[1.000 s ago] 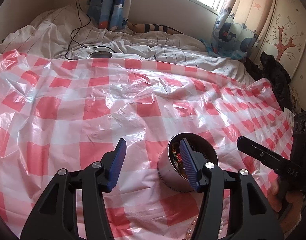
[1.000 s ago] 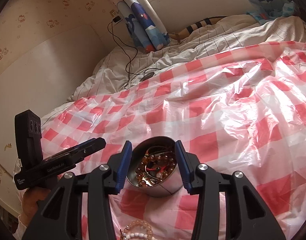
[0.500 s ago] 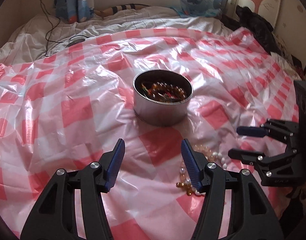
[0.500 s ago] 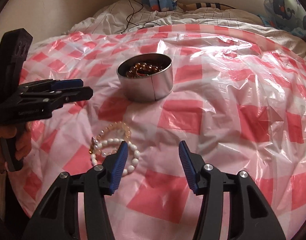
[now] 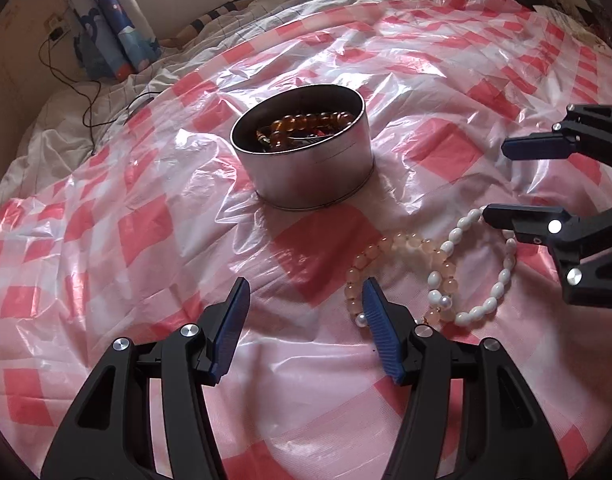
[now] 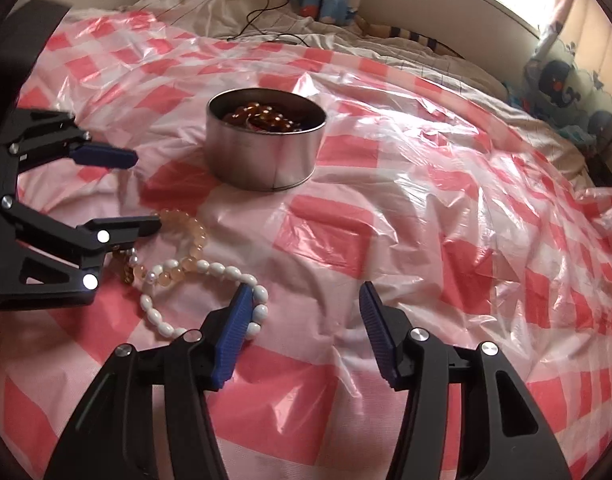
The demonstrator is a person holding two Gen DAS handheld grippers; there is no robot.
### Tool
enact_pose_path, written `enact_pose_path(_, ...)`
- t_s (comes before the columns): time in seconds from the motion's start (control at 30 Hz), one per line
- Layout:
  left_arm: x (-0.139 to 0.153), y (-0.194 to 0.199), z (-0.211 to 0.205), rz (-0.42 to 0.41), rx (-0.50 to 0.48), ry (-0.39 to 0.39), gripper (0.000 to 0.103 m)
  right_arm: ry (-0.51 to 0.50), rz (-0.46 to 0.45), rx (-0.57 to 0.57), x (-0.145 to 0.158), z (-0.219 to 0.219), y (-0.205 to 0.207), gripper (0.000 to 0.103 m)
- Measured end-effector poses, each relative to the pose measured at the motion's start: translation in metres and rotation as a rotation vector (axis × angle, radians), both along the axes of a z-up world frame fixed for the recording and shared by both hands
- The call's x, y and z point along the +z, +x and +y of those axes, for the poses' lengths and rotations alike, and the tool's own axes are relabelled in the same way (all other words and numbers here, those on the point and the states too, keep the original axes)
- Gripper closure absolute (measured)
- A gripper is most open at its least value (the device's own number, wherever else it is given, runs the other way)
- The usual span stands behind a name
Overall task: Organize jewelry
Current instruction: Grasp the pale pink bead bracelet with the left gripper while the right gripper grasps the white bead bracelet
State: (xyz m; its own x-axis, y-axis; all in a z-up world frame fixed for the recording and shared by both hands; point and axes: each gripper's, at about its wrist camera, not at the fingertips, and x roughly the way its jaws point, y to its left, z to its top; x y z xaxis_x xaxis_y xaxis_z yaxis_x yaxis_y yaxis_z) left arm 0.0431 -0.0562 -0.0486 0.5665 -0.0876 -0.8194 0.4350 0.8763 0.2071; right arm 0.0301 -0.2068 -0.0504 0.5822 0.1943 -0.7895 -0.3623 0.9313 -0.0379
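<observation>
So the bed [image 5: 46, 152] has a crinkly red-and-white checked plastic sheet [image 5: 146, 240] spread over its white bedding. On the sheet sits a round metal tin [image 5: 317, 172], and near it two bead bracelets, peach [image 5: 401, 246] and white [image 5: 501, 280], overlap each other.

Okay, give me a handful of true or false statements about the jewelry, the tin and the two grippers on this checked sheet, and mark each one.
1. The round metal tin stands upright with amber beads inside. True.
2. The white bead bracelet lies inside the tin. False: it lies on the checked plastic sheet, in front of the tin.
3. The peach bead bracelet overlaps the white one. True.
4. The left gripper is clamped on a bracelet. False: its jaws stand open, nothing between them.
5. The right gripper holds the tin. False: its jaws are open and empty.
</observation>
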Motion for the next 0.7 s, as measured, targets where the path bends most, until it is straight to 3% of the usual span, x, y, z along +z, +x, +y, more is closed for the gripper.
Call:
enact_pose_path(0.1, 0.005, -0.002, 0.015, 0.033, -0.012, -0.141, 0.048, 0.121, 0.051, 0.035, 0.004, -0.007, 0.004, 0.060)
enact_pose_path(0.2, 0.010, -0.006, 0.018, 0.032, -0.047, -0.237, 0.048, 0.121, 0.063, 0.075, 0.002, 0.001, 0.002, 0.067)
enact_pose_path(0.37, -0.007, -0.006, 0.007, 0.062, -0.079, -0.242, 0.048, 0.072, 0.071, 0.106, -0.008, 0.016, -0.001, 0.073)
enact_pose_path(0.43, -0.013, -0.005, 0.003, 0.082, -0.092, -0.239, 0.058, 0.071, 0.076, 0.106, -0.010, 0.016, 0.000, 0.075)
enact_pose_path(0.5, -0.013, -0.005, 0.003, 0.087, -0.108, -0.249, 0.072, 0.065, 0.074, 0.105, -0.011, 0.017, 0.001, 0.087)
enact_pose_path(0.6, -0.013, -0.001, 0.008, 0.091, -0.082, -0.257, 0.092, 0.056, 0.057, 0.093, -0.009, 0.014, 0.001, 0.095)
enact_pose_path(0.7, -0.010, 0.004, 0.016, 0.083, -0.037, -0.280, 0.095, 0.073, 0.039, 0.077, -0.004, 0.009, 0.002, 0.095)
